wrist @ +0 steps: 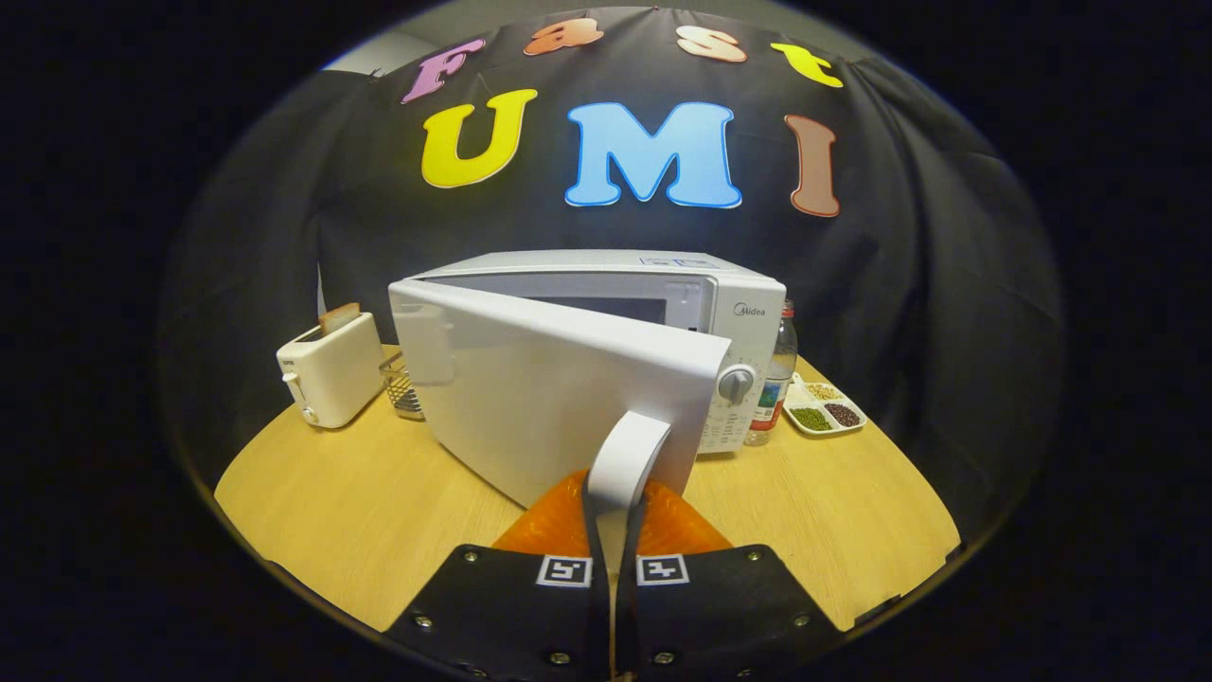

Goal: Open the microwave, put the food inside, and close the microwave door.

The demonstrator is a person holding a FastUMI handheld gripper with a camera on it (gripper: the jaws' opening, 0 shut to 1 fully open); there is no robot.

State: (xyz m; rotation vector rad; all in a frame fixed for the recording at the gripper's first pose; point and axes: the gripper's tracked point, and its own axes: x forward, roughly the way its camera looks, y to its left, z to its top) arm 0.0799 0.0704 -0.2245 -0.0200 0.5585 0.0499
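Observation:
A white microwave stands at the middle of the round wooden table. Its door is swung partly open toward me, hinged on the left. The door's white handle curves down between my fingers, and my gripper is shut on it. The cavity behind the door shows as a narrow dark strip. I cannot pick out the food for the task.
A white toaster with a slice of bread stands left of the microwave, a wire basket beside it. Right of the microwave are a plastic bottle and a divided dish of beans. Bare tabletop lies on both sides of the door.

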